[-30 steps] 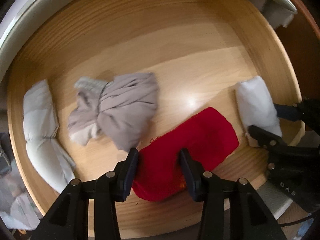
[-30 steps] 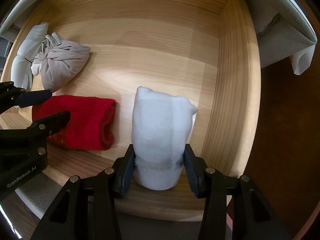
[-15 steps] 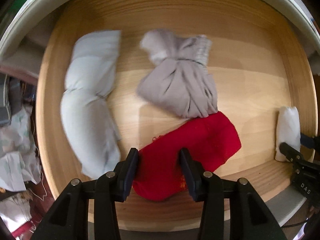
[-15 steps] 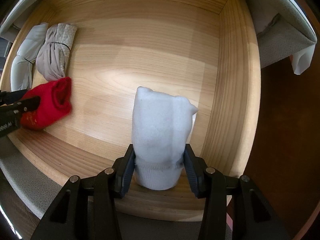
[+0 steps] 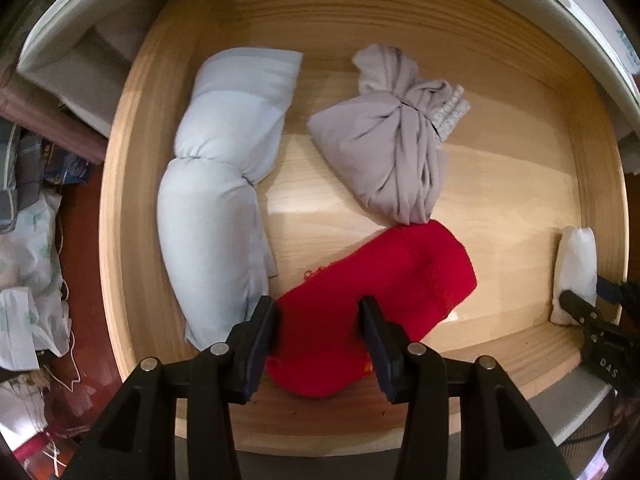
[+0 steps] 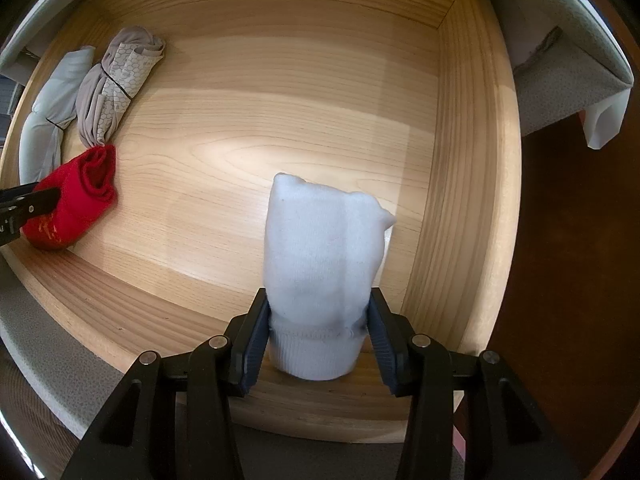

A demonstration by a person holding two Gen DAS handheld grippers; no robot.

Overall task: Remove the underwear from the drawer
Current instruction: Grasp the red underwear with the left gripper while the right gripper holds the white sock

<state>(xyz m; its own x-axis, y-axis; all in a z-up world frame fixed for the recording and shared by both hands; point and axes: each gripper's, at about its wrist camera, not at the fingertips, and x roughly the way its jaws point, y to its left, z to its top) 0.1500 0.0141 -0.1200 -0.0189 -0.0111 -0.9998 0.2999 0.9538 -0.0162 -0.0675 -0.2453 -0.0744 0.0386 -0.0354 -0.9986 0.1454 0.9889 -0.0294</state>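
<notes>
You had dragged the red roll [image 5: 376, 312] leftward along the drawer [image 5: 420, 8] floor in your left gripper [image 5: 318, 342], its fingers pinching the roll's near end; a second before it lay near the white roll [image 6: 320, 276], and now it sat well apart from it, its far end touching the grey bundle [image 5: 394, 140] and the pale blue roll [image 5: 224, 184] just beside its grip. The wrist had also rolled, so the whole drawer looked turned in that view. Your right gripper [image 6: 316, 334] had not stirred: its fingers squeezed the white roll's cuffed end, which stood at the front right corner as before.

Both pieces were gripped but lay inside the drawer, so by my reading nothing was out yet, and the lift was what remained.

The left view showed the pale blue roll's full length and clutter on the floor beside the drawer; the right view showed the drawer's back right corner and the honeycomb print on the grey bundle.
</notes>
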